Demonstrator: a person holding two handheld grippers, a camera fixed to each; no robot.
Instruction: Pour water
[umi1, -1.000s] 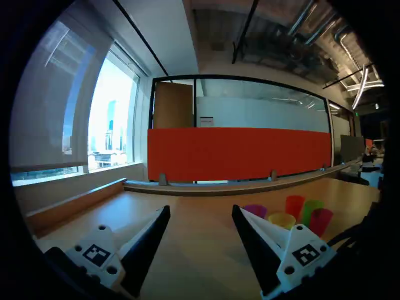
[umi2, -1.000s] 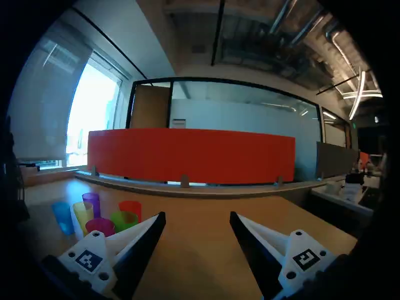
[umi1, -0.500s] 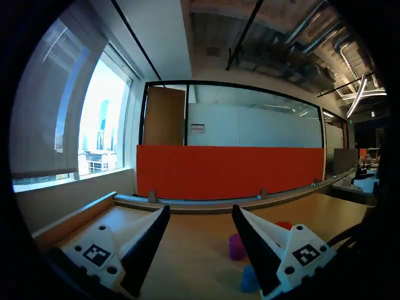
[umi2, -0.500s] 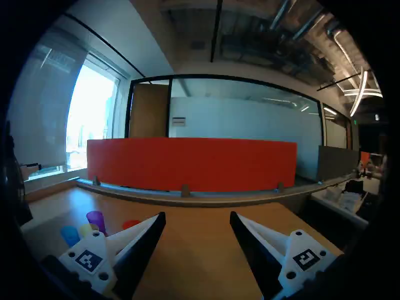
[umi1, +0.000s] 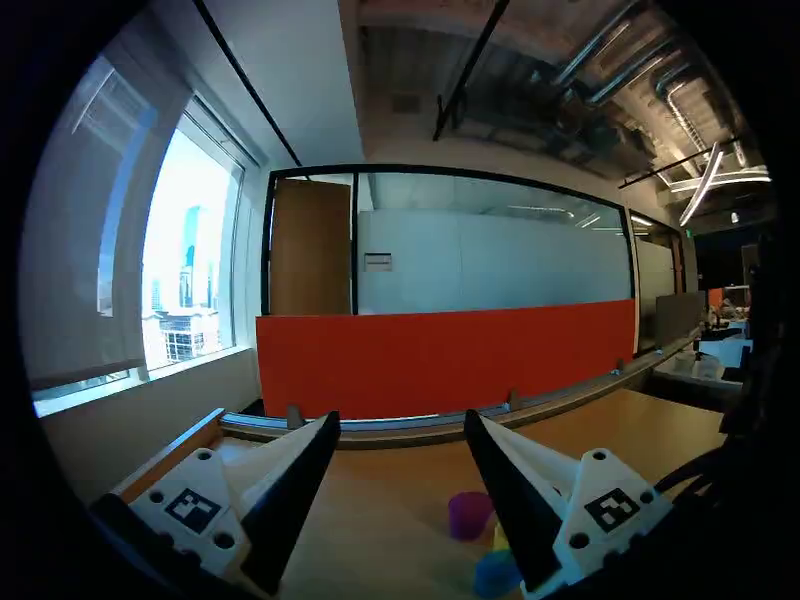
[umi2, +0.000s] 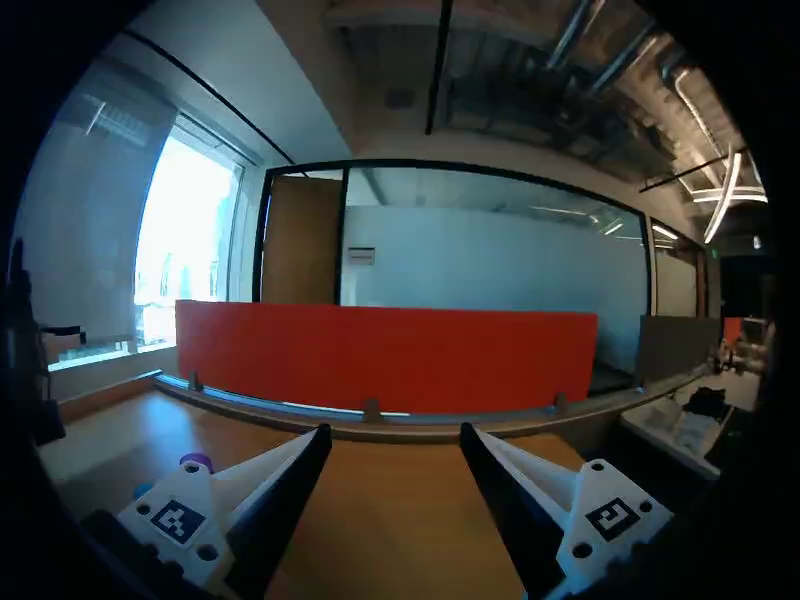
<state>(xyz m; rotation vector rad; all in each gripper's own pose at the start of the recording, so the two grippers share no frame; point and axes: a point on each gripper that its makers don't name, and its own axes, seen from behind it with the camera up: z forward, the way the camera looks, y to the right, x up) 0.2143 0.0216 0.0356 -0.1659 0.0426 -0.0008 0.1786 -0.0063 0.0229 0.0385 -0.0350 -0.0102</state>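
Approach step, I judge: left claw (umi1: 401, 414) and right claw (umi2: 395, 428) both hang spread and empty over the wooden surface (umi1: 400, 505). Purple cup (umi1: 469, 514) and blue cup (umi1: 494, 574) stand low beside the left claw; next, dip and reach them.

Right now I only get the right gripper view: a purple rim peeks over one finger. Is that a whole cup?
Observer: Yes. The left gripper view shows the purple cup down to its base, upright on the desk.
Visitor: Anything near it I can't see?
Observer: A sliver of yellow between it and a blue cup.
Visitor: And is anything being held there?
Observer: No, the left gripper is open and empty.
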